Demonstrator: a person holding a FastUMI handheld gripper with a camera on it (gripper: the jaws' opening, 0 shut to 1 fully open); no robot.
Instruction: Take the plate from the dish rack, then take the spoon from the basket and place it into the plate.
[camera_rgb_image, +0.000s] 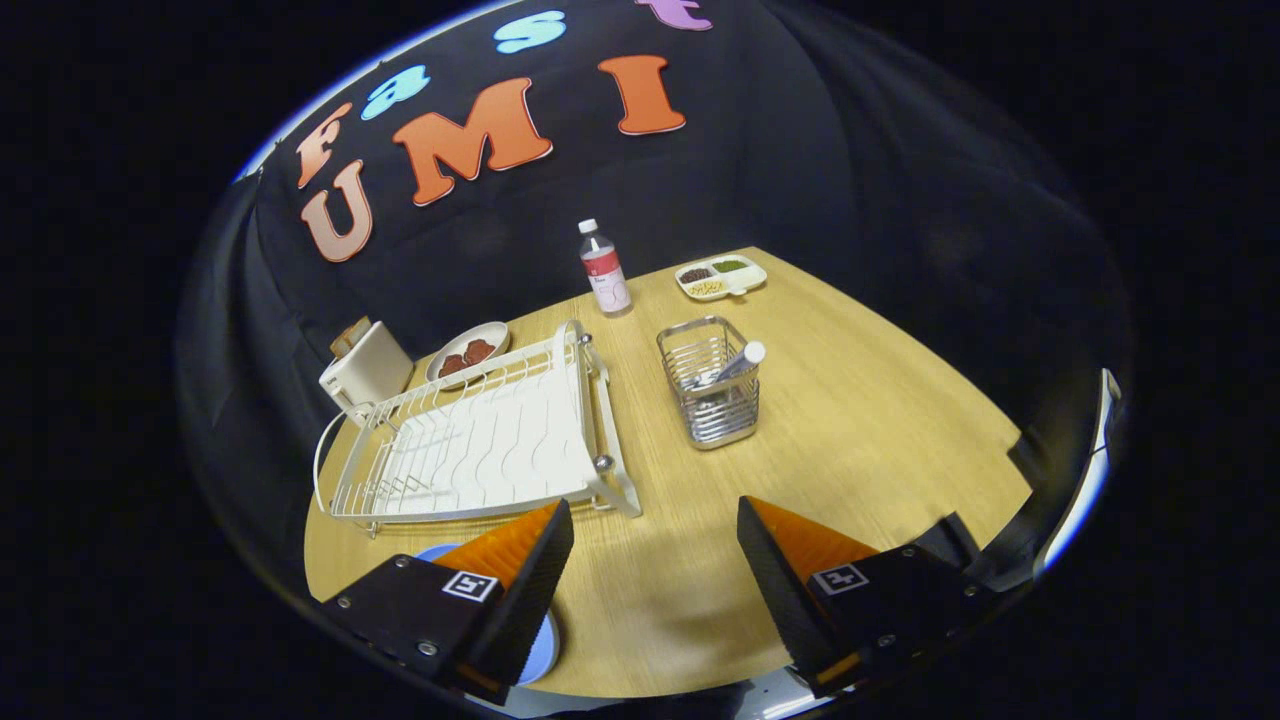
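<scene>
Inside basket (712, 395) — spoon (733, 364), hand-held gripper (655, 525) wide apart

**Gripper look**

Gripper (655, 560) is showing two wedge-shaped fingers (520, 570): black bodies, ribbed black inner pads, orange upper faces. Each is carrying a small square black-and-white marker on a white tag. Silver screws are showing on the black mounts. Jaws are standing wide apart.

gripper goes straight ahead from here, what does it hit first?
Probably the wire basket with the spoon in it, though depth is unclear. The gripper is open over bare table, with the dish rack off to the left of that line.
</scene>
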